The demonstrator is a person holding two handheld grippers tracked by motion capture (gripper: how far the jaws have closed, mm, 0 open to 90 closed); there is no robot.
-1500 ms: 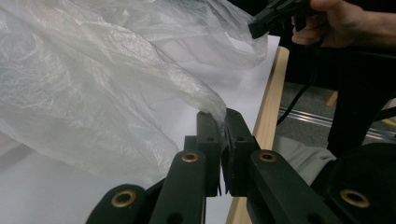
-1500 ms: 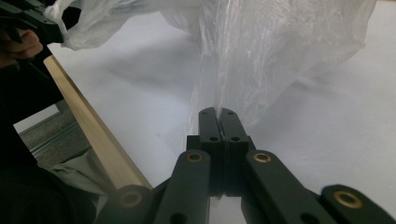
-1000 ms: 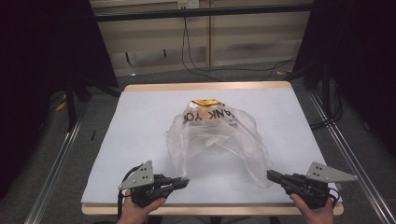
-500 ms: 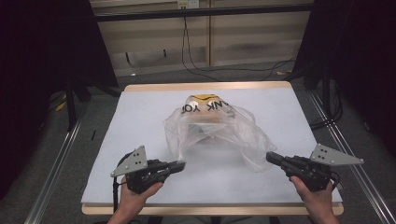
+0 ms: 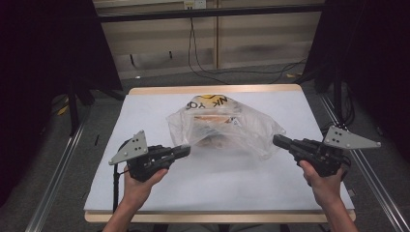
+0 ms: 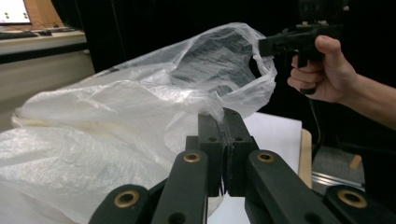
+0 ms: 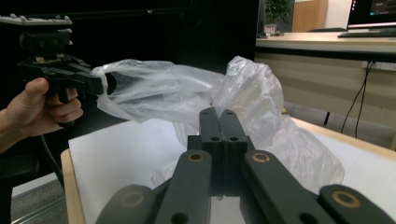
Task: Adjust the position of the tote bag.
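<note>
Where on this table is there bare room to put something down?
Free: the white mat left of the plastic bag, the strip right of it, and the near strip between both grippers. Crowded: the centre and far middle, under the bag.

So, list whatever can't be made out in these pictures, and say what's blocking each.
- What is inside the plastic bag: high view, the cloudy film blurs it to a tan shape.
- The bag's print: high view, a fold cuts it off.
- How much film the left gripper and right gripper hold: their shut fingers cover it.
</note>
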